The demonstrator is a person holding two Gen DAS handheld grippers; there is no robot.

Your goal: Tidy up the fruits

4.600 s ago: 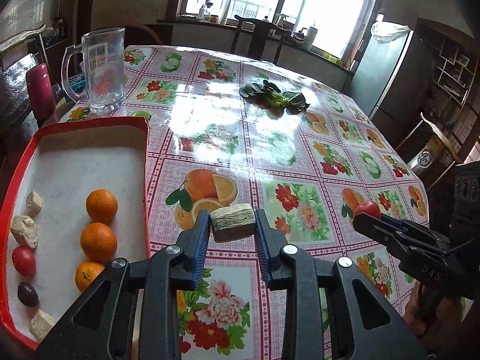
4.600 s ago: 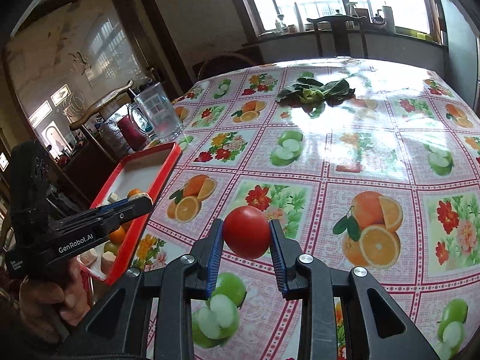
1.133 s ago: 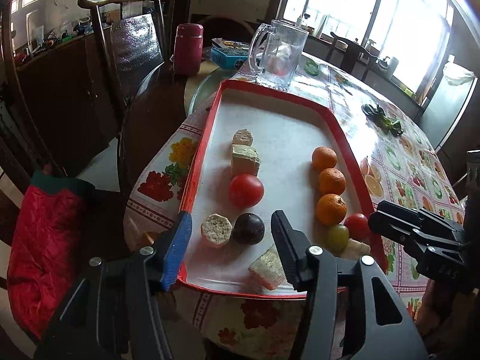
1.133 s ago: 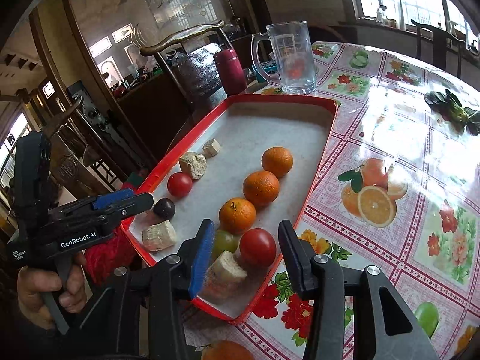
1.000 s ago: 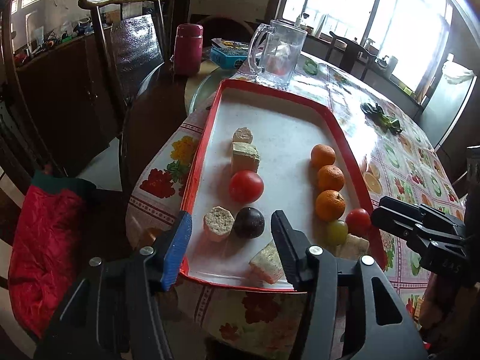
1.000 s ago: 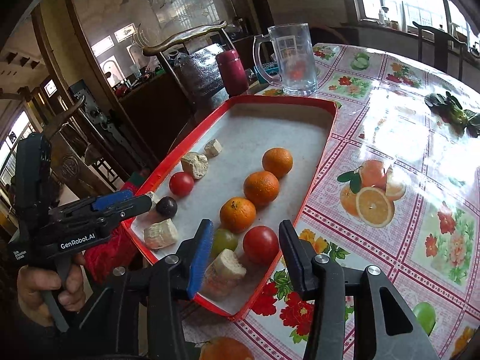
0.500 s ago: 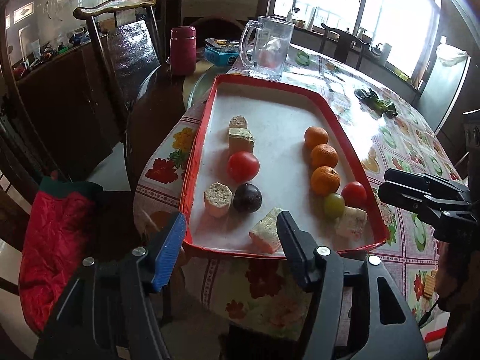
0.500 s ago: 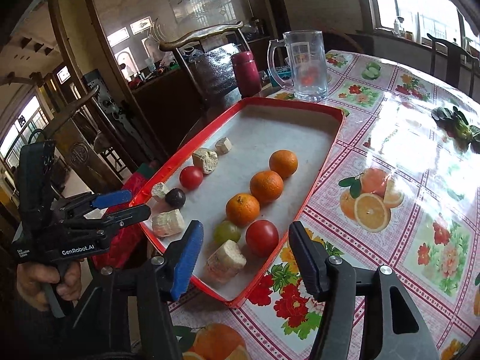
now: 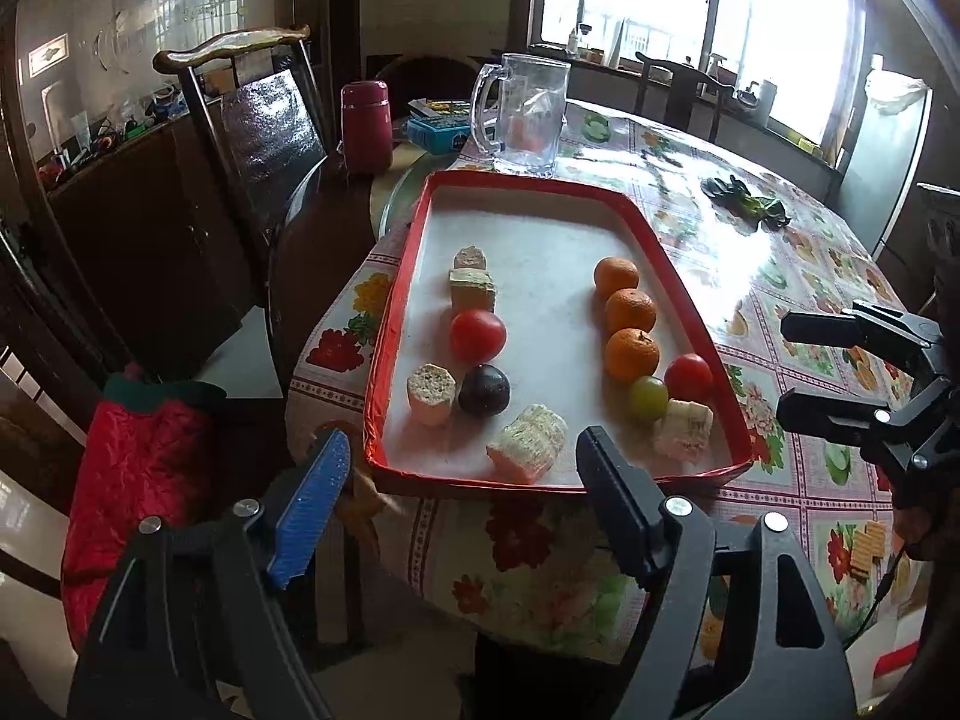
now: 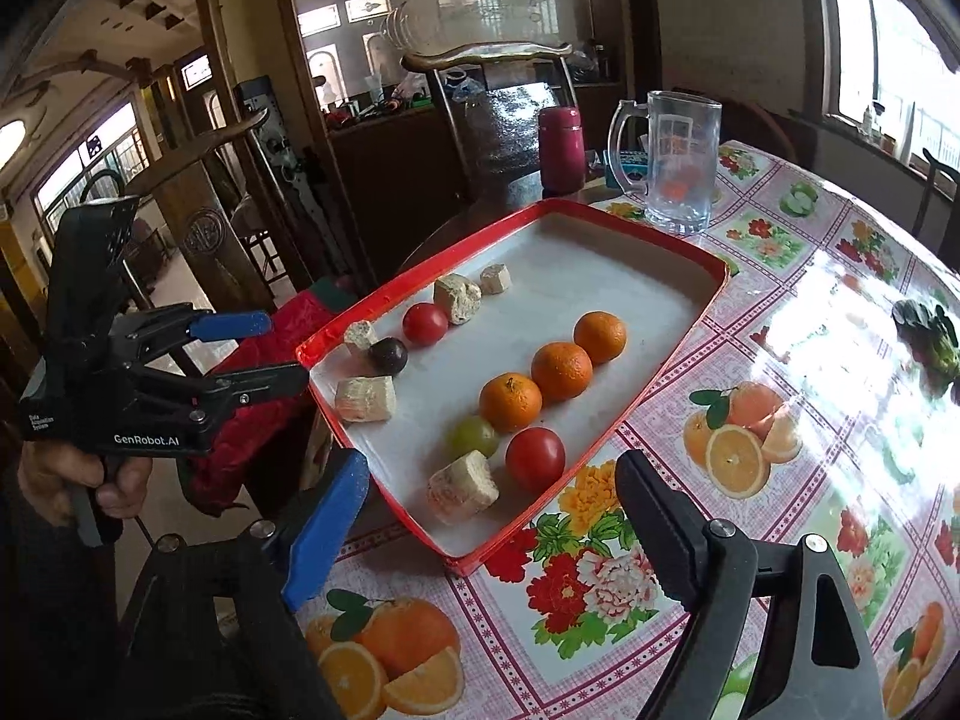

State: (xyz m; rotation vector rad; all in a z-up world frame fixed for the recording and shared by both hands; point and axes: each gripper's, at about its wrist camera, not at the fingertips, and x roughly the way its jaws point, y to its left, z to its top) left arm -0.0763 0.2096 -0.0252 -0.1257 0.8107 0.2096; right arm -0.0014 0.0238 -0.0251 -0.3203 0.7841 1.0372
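Note:
A red-rimmed tray (image 9: 684,279) (image 10: 678,354) sits at the table's near corner. It holds three oranges (image 9: 630,311) (image 10: 561,371) in a row, a green grape (image 9: 648,394) (image 10: 474,435), two tomatoes (image 9: 478,335) (image 10: 535,457), a dark plum (image 9: 484,390) (image 10: 388,356) and several pale food chunks (image 9: 528,443) (image 10: 462,486). My left gripper (image 9: 462,501) (image 10: 252,351) is open and empty, pulled back off the tray's near edge. My right gripper (image 10: 489,516) (image 9: 822,363) is open and empty, over the tablecloth by the tray's right corner.
A glass mug (image 9: 525,114) (image 10: 678,159) stands beyond the tray, with a maroon flask (image 9: 366,126) (image 10: 561,147) and a blue box (image 9: 438,131). Green leaves (image 9: 747,199) lie further on the flowered tablecloth (image 10: 780,420). A wooden chair (image 9: 264,138) and red cushion (image 9: 132,462) are left.
4.6 s ago the left gripper held a pale chunk and the right a tomato; both now lie in the tray. Over the last second both open grippers have drawn back from the tray.

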